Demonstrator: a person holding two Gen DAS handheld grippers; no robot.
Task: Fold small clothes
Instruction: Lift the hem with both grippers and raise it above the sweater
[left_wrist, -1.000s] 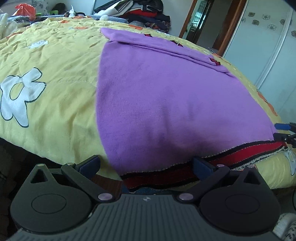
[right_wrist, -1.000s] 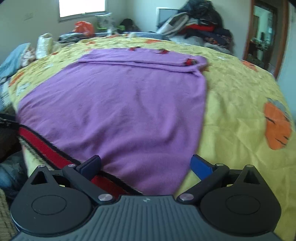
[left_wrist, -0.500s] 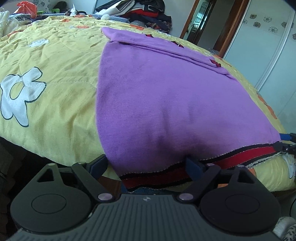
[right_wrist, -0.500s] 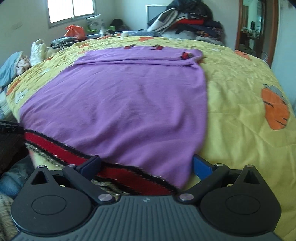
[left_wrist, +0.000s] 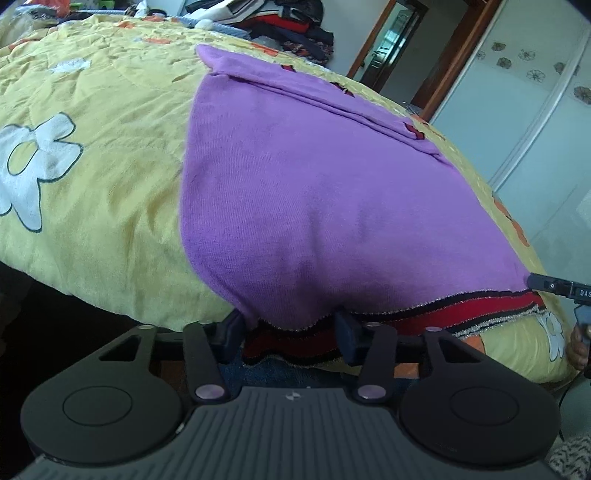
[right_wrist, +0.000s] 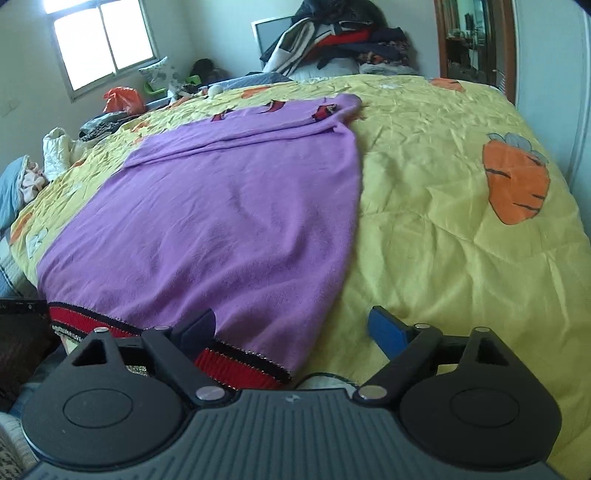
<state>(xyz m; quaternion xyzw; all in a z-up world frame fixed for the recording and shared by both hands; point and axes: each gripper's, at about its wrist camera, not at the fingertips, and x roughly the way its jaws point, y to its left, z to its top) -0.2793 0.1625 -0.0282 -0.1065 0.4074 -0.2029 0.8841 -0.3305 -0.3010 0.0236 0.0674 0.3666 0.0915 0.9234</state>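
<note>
**A:** The purple garment (left_wrist: 332, 206) lies spread flat on the yellow bedspread (left_wrist: 110, 155), its red-and-black striped hem (left_wrist: 461, 310) hanging over the near edge of the bed. Where do the two views differ?

**B:** The left wrist view looks along the garment's left side and shows a white flower print (left_wrist: 33, 166) on the bedspread, a doorway (left_wrist: 399, 40) and a pale wardrobe door (left_wrist: 535, 110) beyond. At its right edge the tip of the other gripper shows near the hem's far corner. The right wrist view shows the garment (right_wrist: 221, 221) from its right side, with a window (right_wrist: 103, 40), an orange carrot print (right_wrist: 517, 181), and a heap of clothes (right_wrist: 332, 37) at the head of the bed.

**A:** And the garment itself?

**B:** Soft knit, mostly smooth, with a folded band across the far end carrying small red marks (right_wrist: 325, 110). A thin silvery line edges the hem.

**A:** The left gripper (left_wrist: 290, 328)?

**B:** Its jaws have just been closing and stand about half apart, with the hem's corner bunched between them. The cloth puckers there, but whether the pads already press on it cannot be told.

**A:** The right gripper (right_wrist: 295, 328)?

**B:** Its jaws have just begun closing yet stand wide. One finger (right_wrist: 195, 325) rests over the hem's right corner, and the blue finger (right_wrist: 388, 328) sits over bare bedspread, clear of the cloth. It grips nothing.
</note>
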